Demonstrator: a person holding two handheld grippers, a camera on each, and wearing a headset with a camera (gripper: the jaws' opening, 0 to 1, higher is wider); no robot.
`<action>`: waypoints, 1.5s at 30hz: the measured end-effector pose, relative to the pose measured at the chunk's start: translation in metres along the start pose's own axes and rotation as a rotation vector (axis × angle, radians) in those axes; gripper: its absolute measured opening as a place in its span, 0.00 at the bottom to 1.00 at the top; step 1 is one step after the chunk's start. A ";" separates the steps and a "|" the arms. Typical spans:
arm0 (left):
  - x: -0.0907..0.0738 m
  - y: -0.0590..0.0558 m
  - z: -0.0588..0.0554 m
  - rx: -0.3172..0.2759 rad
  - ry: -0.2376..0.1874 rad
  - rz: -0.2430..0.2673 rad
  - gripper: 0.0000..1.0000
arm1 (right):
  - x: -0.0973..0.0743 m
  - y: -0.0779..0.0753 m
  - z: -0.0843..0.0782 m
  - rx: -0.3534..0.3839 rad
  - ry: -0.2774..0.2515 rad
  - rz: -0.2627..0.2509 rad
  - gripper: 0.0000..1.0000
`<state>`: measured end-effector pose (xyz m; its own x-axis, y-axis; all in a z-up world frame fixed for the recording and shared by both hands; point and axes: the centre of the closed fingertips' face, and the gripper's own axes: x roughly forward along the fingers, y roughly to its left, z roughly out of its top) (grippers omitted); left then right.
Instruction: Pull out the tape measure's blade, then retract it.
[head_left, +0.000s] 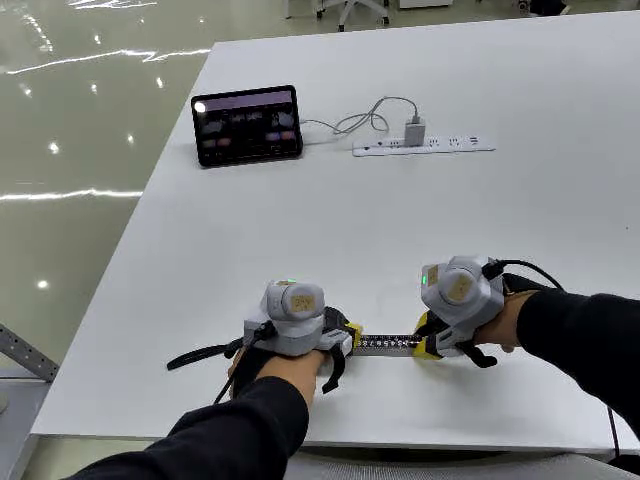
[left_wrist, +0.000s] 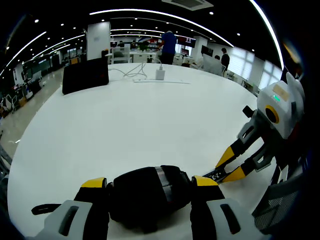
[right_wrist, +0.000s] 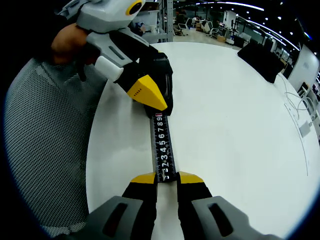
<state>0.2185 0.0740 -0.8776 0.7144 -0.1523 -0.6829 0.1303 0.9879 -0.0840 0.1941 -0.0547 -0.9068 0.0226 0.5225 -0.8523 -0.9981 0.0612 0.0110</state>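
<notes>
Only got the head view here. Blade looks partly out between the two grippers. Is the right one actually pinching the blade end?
Observer: Yes. In the right gripper view, the right gripper has its jaws shut on the tip of the blade.
Operator: How much blade is out?
Observer: The printed numerals 1 to 9 are exposed between those jaws and the case.
Operator: And the left grip on the case?
Observer: In the left gripper view, the left gripper has one jaw on each side of the black case, which rests on the table.
</notes>
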 end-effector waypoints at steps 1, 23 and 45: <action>0.000 0.000 0.000 -0.001 0.000 0.000 0.62 | 0.000 0.000 0.000 0.001 0.000 0.001 0.10; 0.001 0.000 0.000 0.000 0.003 -0.004 0.62 | 0.007 -0.001 0.011 0.003 -0.022 0.011 0.11; 0.001 0.000 0.001 -0.004 0.004 -0.006 0.62 | 0.016 0.002 0.024 -0.005 -0.053 0.007 0.11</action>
<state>0.2196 0.0736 -0.8777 0.7112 -0.1579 -0.6850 0.1316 0.9871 -0.0909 0.1934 -0.0263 -0.9078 0.0188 0.5669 -0.8236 -0.9985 0.0536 0.0140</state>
